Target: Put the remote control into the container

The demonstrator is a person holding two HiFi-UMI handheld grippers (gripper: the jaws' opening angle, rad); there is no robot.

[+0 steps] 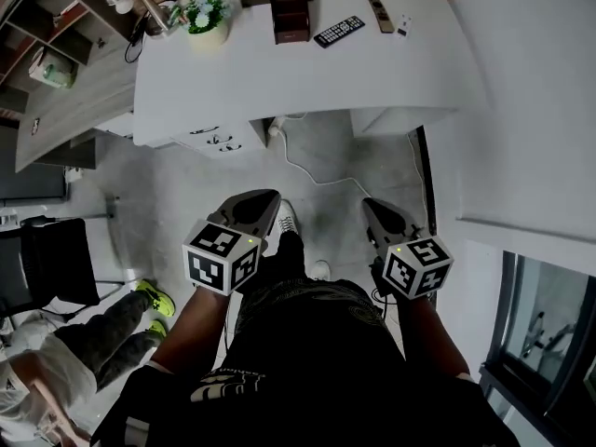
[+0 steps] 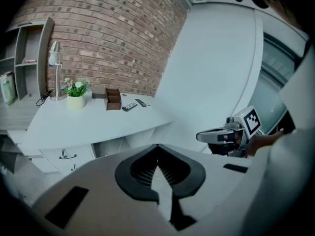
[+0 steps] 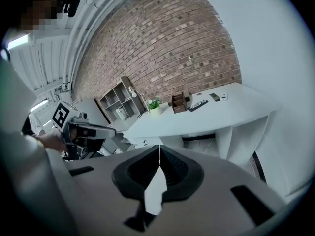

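From the head view, both tongs are far from the bench (image 1: 279, 77). The left tongs (image 1: 264, 197) and right tongs (image 1: 373, 204) hang over the floor, empty. The remote control (image 1: 339, 31) lies flat at the far edge of the bench, just right of the brown wooden container (image 1: 291, 14) and apart from it. A slimmer brownish remote (image 1: 380, 15) lies close by, so the wrong one could get picked up. A white cable (image 1: 307, 170) trails across the floor in front of the bench, and a foot might catch it on the way in. The container looks divided into sections, but from here I cannot tell whether anything is inside.

In the left gripper view the jaws meet at the tips with nothing between them. If they reach the flat remote control shut like that, I expect they would only shove it along or off the edge.

In the right gripper view the jaws are pressed together too, also empty. The potted plant (image 3: 154, 105) stands left of the container (image 3: 180, 101), and a careless swing could knock it over. The container's inside is too small to read here.
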